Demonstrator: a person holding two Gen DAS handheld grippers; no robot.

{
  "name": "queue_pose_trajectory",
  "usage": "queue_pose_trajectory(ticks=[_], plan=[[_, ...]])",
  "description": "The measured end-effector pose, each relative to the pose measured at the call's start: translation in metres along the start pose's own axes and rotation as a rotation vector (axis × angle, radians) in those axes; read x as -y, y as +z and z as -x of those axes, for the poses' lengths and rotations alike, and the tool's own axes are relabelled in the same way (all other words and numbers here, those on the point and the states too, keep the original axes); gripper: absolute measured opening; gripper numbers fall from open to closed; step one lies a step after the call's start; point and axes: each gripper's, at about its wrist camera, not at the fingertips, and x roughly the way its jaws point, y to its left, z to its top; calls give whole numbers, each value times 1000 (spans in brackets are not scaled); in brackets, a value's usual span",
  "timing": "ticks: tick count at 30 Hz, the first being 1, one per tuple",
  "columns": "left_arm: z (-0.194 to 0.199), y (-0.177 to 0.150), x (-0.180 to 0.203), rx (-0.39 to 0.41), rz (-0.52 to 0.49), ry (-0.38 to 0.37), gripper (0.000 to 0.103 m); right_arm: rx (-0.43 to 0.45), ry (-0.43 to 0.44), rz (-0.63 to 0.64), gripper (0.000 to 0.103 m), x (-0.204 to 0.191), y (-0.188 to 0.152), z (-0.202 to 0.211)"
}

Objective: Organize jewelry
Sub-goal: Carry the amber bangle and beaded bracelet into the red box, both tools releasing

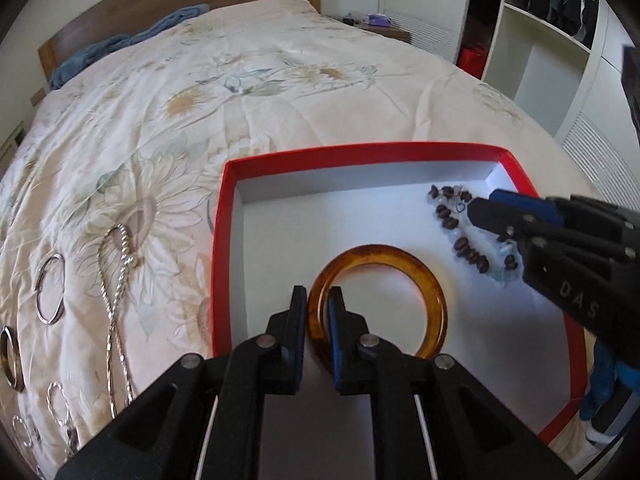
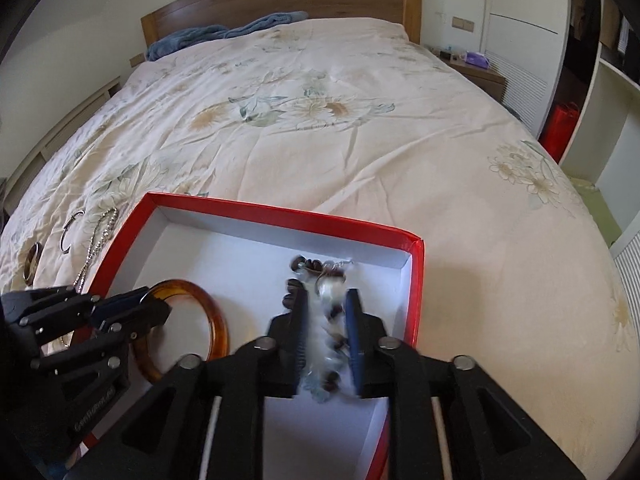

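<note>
A red box with a white floor lies on the flowered quilt. An amber bangle rests on the box floor at the near left, and my left gripper is shut on its near rim, one finger inside the ring and one outside. A string of dark brown and clear beads lies toward the box's right side. My right gripper stands over it with the jaws a little apart. The blurred beads lie between the fingers, which do not press them. The right wrist view also shows the left gripper on the bangle.
Left of the box, on the quilt, lie a silver chain, several silver rings and a brown bangle. A blue blanket lies by the wooden headboard. A nightstand and white shelves stand to the right of the bed.
</note>
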Motion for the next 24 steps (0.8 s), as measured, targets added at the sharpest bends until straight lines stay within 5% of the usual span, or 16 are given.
queue_pose_trajectory(ticks=[14, 21, 24], plan=[[11, -11, -11, 11, 72, 37, 11, -2, 57, 106, 28, -18, 15, -20], [18, -9, -2, 30, 25, 17, 39, -1, 21, 130, 40, -20, 15, -7], [28, -9, -6, 39, 45, -15, 39, 7, -6, 133, 45, -17, 11, 10]])
